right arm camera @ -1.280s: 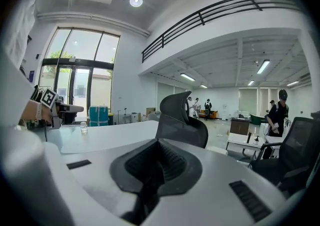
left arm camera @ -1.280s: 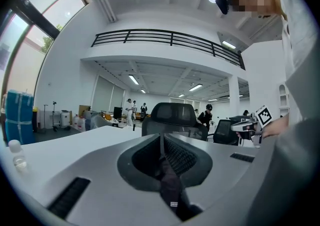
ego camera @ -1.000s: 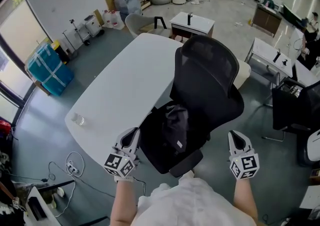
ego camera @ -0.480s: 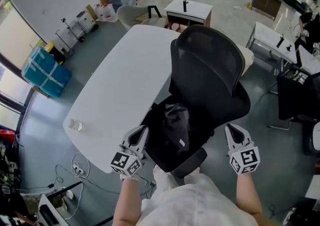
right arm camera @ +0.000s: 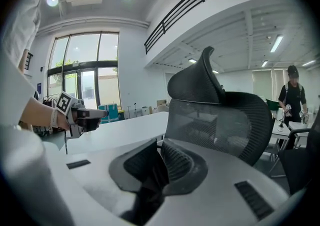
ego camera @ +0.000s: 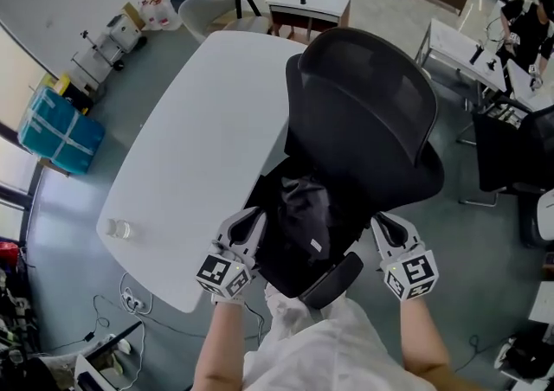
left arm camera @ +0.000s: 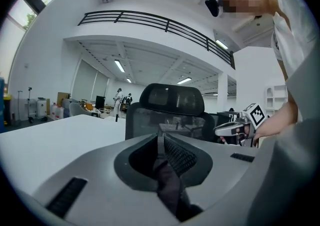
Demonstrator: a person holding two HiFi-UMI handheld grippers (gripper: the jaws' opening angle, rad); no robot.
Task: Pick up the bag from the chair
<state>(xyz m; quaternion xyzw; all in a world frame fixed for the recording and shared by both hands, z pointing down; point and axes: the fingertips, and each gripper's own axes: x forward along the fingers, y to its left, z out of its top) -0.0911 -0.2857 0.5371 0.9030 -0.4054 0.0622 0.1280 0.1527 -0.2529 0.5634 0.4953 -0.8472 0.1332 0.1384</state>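
A crumpled black bag [ego camera: 303, 214] lies on the seat of a black mesh-backed office chair [ego camera: 363, 112]. My left gripper [ego camera: 252, 220] hovers at the seat's left front edge, close beside the bag, shut with nothing in it. On the other side my right gripper [ego camera: 382, 224] is beside the seat's right front edge, also shut and empty. The left gripper view shows the chair back [left arm camera: 170, 115] and the right gripper [left arm camera: 231, 129] beyond it. The right gripper view shows the chair back [right arm camera: 215, 115] and the left gripper [right arm camera: 90, 115]. Neither gripper view shows the bag.
A white oval table [ego camera: 190, 147] presses against the chair's left side, with a small clear cup [ego camera: 117, 229] near its edge. Cables [ego camera: 130, 303] lie on the floor. Blue crates [ego camera: 56, 134] stand left, another dark chair [ego camera: 511, 156] right, and a small white desk [ego camera: 307, 0] behind.
Both grippers have moved forward and inward toward the chair seat, now flanking its front. The chair and bag appear closer; the bag has not moved.
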